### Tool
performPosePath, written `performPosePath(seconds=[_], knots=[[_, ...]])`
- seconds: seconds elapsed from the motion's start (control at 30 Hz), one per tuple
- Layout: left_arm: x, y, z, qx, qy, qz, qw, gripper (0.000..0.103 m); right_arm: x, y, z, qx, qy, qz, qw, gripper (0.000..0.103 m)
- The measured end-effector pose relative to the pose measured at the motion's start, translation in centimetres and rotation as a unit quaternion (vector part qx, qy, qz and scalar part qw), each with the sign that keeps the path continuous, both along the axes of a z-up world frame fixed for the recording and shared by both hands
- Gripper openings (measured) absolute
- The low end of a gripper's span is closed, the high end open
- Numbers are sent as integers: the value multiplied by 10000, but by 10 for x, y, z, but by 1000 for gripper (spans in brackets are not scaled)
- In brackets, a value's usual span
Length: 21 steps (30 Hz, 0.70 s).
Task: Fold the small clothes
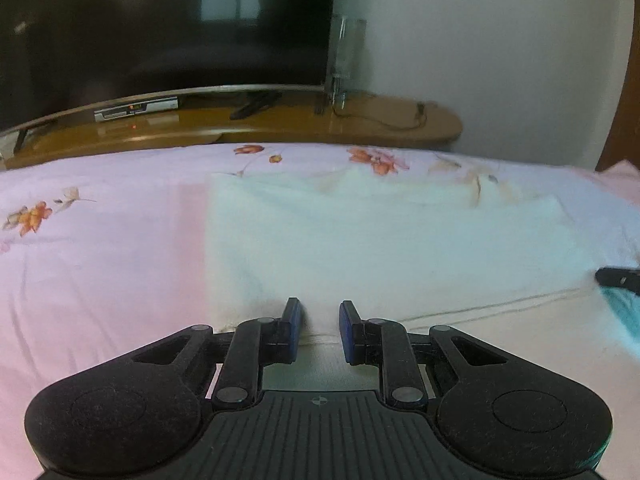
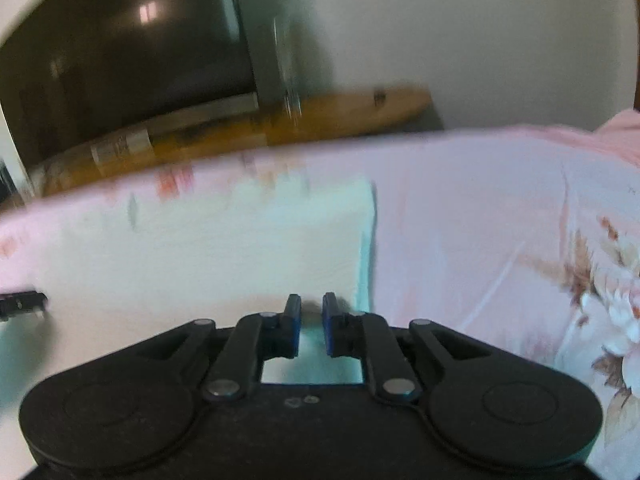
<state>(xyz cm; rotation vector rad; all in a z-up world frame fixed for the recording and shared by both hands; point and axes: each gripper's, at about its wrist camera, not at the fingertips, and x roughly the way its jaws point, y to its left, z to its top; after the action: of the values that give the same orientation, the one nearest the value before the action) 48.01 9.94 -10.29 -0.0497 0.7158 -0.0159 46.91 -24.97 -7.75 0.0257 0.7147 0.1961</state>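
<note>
A pale white-mint garment (image 1: 380,240) lies flat on the pink floral bedsheet (image 1: 100,248); a folded edge with a seam runs across its near part. My left gripper (image 1: 320,312) is open, its blue-padded fingers hovering just over the garment's near left part. My right gripper (image 2: 312,308) is open with a narrower gap, over the garment (image 2: 200,248) near its right edge; this view is motion-blurred. The right gripper's tip (image 1: 618,278) shows at the far right of the left wrist view, and the left gripper's tip (image 2: 22,304) at the far left of the right wrist view.
A wooden TV stand (image 1: 360,120) with a large dark television (image 1: 160,20), a set-top box (image 1: 136,109) and cables stands behind the bed. A white wall (image 1: 480,40) is at the right. A pink pillow (image 2: 616,136) lies at the bed's far right.
</note>
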Motion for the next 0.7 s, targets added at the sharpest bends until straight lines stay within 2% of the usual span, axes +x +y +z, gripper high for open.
performPosePath(seconds=[0.27, 0.43, 0.5, 0.53, 0.57, 0.6, 0.7], knots=[[2, -4, 2, 72, 9, -30, 10000, 21, 5, 9, 2, -298, 46, 174, 9994, 12], [0, -4, 8, 202, 19, -48, 9998, 22, 5, 3, 2, -171, 106, 221, 9996, 12], [1, -5, 19, 263, -189, -7, 9995, 23, 5, 2, 7, -156, 101, 175, 9997, 16], [4, -6, 26, 307, -316, -8, 9990, 39, 4, 4, 12, -159, -7, 143, 9998, 19], [10, -6, 31, 344, -416, -12, 9985, 71, 4, 7, 16, -172, -145, 130, 9997, 25], [15, -8, 34, 377, -526, -24, 9979, 81, 6, 10, 19, -173, -242, 98, 9995, 27], [42, -16, 38, 449, -640, -186, 9968, 83, 20, 19, 25, 89, -388, -6, 9992, 25]])
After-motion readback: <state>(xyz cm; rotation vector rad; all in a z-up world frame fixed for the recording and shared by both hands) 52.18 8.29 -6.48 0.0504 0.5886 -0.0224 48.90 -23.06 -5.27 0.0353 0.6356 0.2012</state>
